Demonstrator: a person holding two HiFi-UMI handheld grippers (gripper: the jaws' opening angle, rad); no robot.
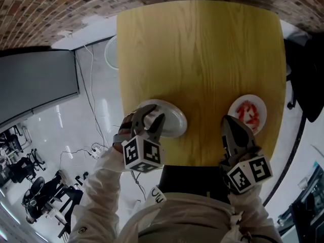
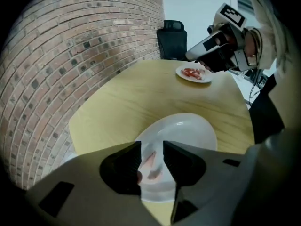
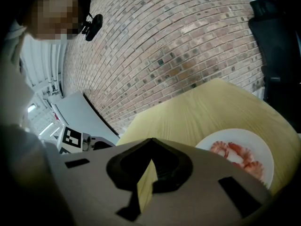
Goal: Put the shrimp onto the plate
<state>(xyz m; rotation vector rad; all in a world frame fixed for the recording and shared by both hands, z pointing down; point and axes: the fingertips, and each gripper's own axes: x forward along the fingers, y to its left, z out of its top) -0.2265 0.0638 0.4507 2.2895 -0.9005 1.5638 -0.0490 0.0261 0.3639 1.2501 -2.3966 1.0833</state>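
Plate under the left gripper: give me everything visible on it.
The white plate is round, smooth and glossy, likely ceramic or plastic, with a shallow raised rim. It sits flat on the wooden table near the person's edge, partly covered by the left gripper above it. One pink shrimp shows between the jaws over the plate's near side; whether it rests on the plate is unclear. The rest of the plate is bare.

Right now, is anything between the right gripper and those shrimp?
Nothing visible does. The right gripper, shut, sits beside the shrimp, only bare table between. The left gripper hangs open over the other plate.
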